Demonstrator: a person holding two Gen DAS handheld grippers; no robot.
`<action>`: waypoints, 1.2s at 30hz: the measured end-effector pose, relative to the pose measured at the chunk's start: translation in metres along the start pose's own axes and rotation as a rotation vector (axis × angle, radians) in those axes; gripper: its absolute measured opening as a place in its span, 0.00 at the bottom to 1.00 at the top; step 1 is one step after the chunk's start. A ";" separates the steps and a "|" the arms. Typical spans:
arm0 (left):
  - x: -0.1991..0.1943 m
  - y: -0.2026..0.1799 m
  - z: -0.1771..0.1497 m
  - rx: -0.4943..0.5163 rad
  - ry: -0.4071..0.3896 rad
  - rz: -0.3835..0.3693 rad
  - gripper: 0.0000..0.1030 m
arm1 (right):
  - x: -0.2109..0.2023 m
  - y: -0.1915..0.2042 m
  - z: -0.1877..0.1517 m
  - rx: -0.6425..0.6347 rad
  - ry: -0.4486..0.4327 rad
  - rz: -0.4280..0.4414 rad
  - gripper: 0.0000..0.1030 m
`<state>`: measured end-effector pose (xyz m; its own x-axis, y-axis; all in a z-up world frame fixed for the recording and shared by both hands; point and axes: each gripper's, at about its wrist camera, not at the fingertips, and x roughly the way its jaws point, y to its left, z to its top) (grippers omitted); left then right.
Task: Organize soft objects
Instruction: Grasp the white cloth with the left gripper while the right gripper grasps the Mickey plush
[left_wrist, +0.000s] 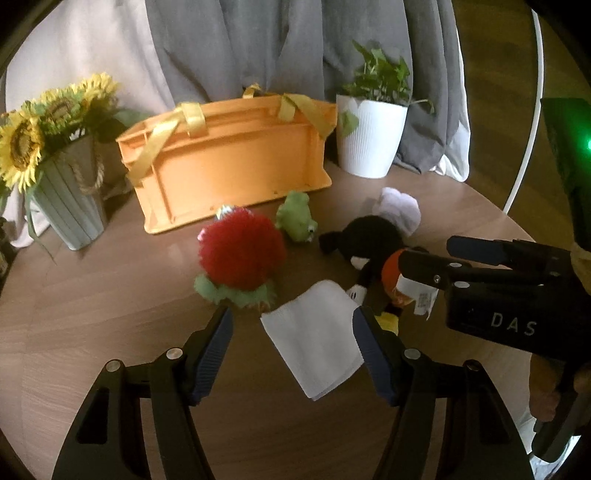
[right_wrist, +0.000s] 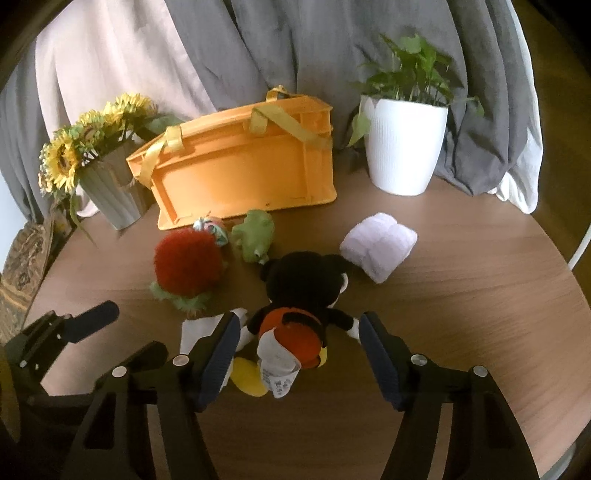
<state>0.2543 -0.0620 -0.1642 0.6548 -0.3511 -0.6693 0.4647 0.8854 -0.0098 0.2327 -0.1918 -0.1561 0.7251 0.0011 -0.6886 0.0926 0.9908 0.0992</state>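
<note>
Two wrist views, both over a round wooden table (left_wrist: 110, 295).

Left wrist view: your left gripper (left_wrist: 291, 332) tilts down toward the tabletop, fingers spread, nothing pinched. A folded white cloth (left_wrist: 314, 332) lies flat between the fingertips, closer to the right-hand finger (left_wrist: 373, 354); its long axis runs from upper left to lower right. Contact w/ that finger can't be told. Just beyond the left-hand fingertip sits a red fuzzy plush (left_wrist: 242, 254) w/ green trim. Behind it a small green plush (left_wrist: 297, 218), then an orange crate (left_wrist: 229, 158) w/ yellow straps, lying on its side. Your right gripper (left_wrist: 428, 253) comes in from the picture's right, fingers either side of the mouse plush (left_wrist: 373, 251).

Right wrist view: your right gripper (right_wrist: 295, 332) also tilts down, fingers spread, not pressing anything. The mouse plush (right_wrist: 295, 291) lies on the table w/ its black head pointing away from you and its yellow feet toward you, long axis along the gripper's line. Its red-shorts middle is between the fingertips, arms reaching out toward each finger. A folded lilac towel (right_wrist: 376, 247) lies beyond, to the right. Your left gripper (right_wrist: 122, 326) shows at lower left, white cloth (right_wrist: 195, 332) beside it. Sunflowers (right_wrist: 74, 155) stand back left, a potted plant (right_wrist: 402, 147) back right.
</note>
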 end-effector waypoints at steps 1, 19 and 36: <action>0.003 0.000 -0.001 -0.002 0.005 -0.008 0.64 | 0.002 0.000 -0.001 -0.001 0.003 0.002 0.63; 0.048 -0.004 -0.014 -0.024 0.106 -0.057 0.58 | 0.031 -0.004 -0.008 -0.014 0.061 0.039 0.54; 0.051 -0.003 -0.014 -0.070 0.133 -0.038 0.09 | 0.042 -0.008 -0.010 -0.020 0.101 0.086 0.41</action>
<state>0.2776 -0.0780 -0.2085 0.5505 -0.3450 -0.7602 0.4419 0.8930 -0.0853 0.2550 -0.1978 -0.1929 0.6574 0.0992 -0.7470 0.0181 0.9889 0.1473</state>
